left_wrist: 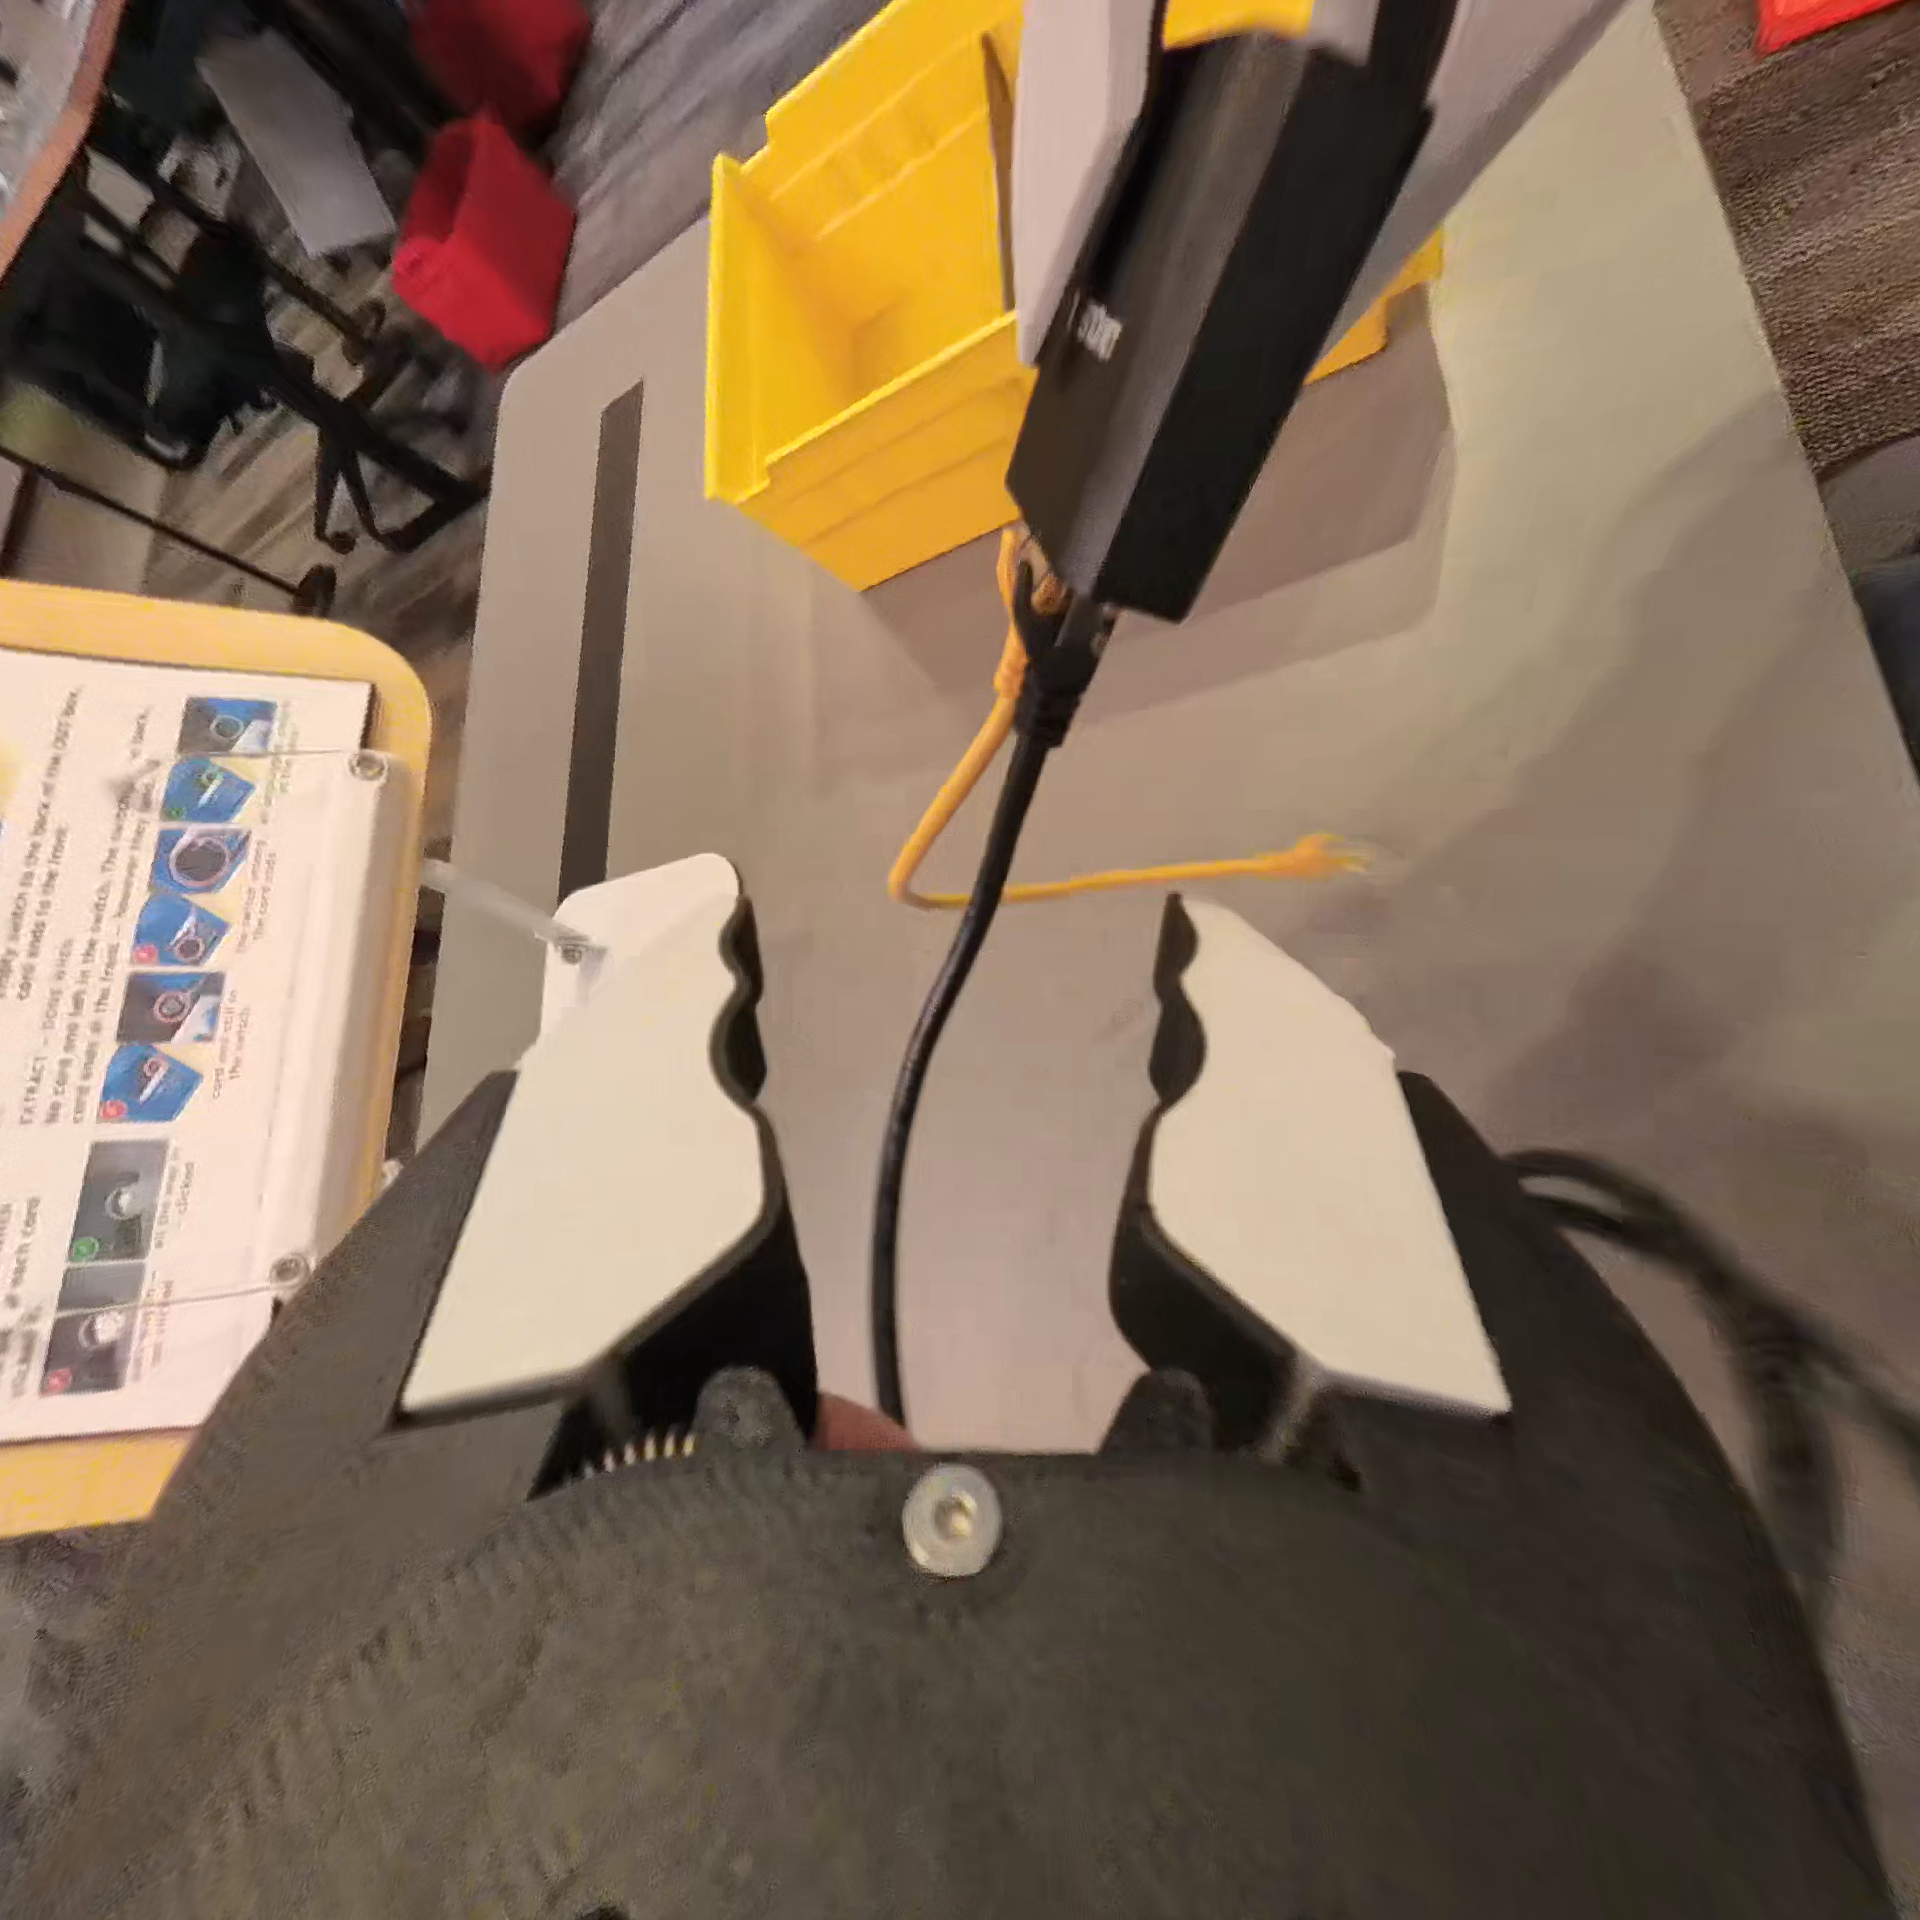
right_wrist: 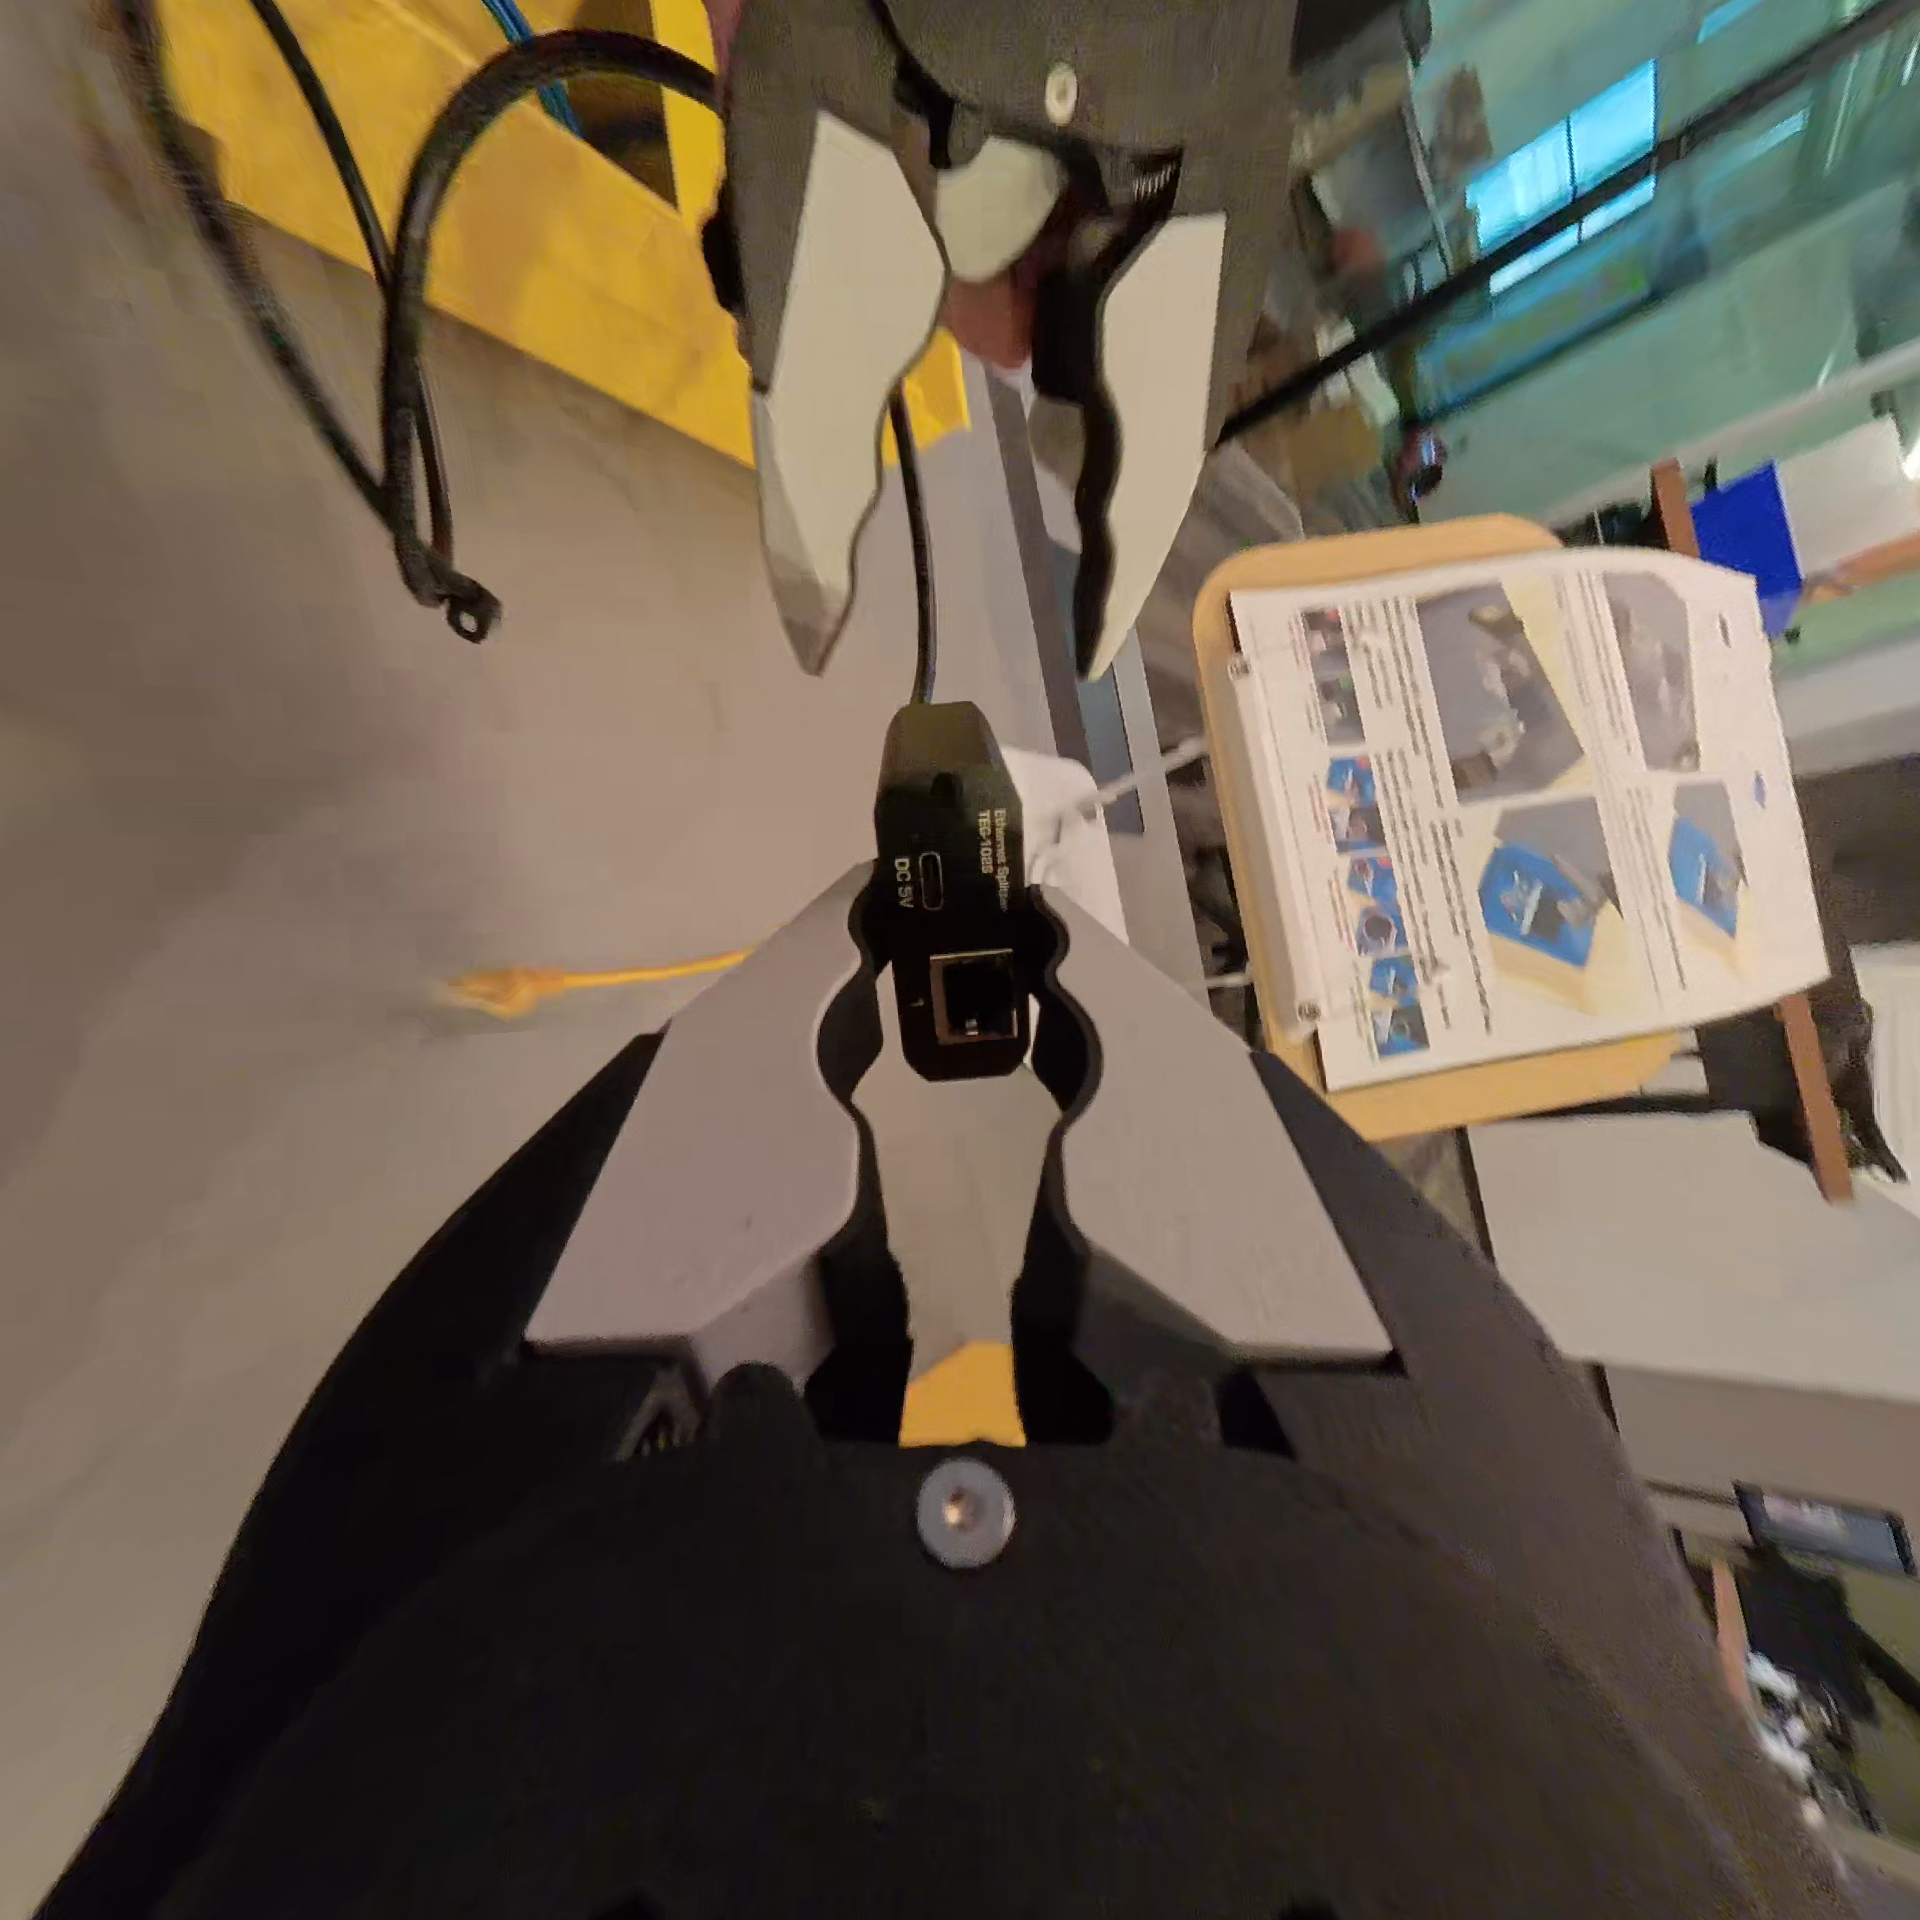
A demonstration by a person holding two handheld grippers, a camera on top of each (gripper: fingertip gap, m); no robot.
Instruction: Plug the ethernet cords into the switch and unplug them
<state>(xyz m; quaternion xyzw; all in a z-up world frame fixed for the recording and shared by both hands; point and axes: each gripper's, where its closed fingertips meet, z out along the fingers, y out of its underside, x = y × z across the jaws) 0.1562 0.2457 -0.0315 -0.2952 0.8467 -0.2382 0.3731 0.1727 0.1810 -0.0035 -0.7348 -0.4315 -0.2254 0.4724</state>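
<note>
My right gripper (right_wrist: 951, 904) is shut on the black switch (right_wrist: 956, 821) and holds it above the grey table (right_wrist: 260, 831). An empty port (right_wrist: 975, 1000) on the switch faces the right wrist camera. In the left wrist view the switch (left_wrist: 1174, 395) hangs at the top. A black cord (left_wrist: 914, 1091) and an orange cord (left_wrist: 966, 769) enter its lower end. The orange cord's free plug (left_wrist: 1325, 857) lies on the table. My left gripper (left_wrist: 951, 894) is open, its fingers on either side of the black cord without touching it. It also shows in the right wrist view (right_wrist: 945, 655).
A yellow bin (left_wrist: 862, 343) stands on the table behind the switch. An instruction sheet on a wooden stand (left_wrist: 156, 1039) sits at the left table edge, also seen in the right wrist view (right_wrist: 1507, 810). A black braided cable (right_wrist: 416, 436) lies near the bin. Red bins (left_wrist: 488, 239) are on the floor.
</note>
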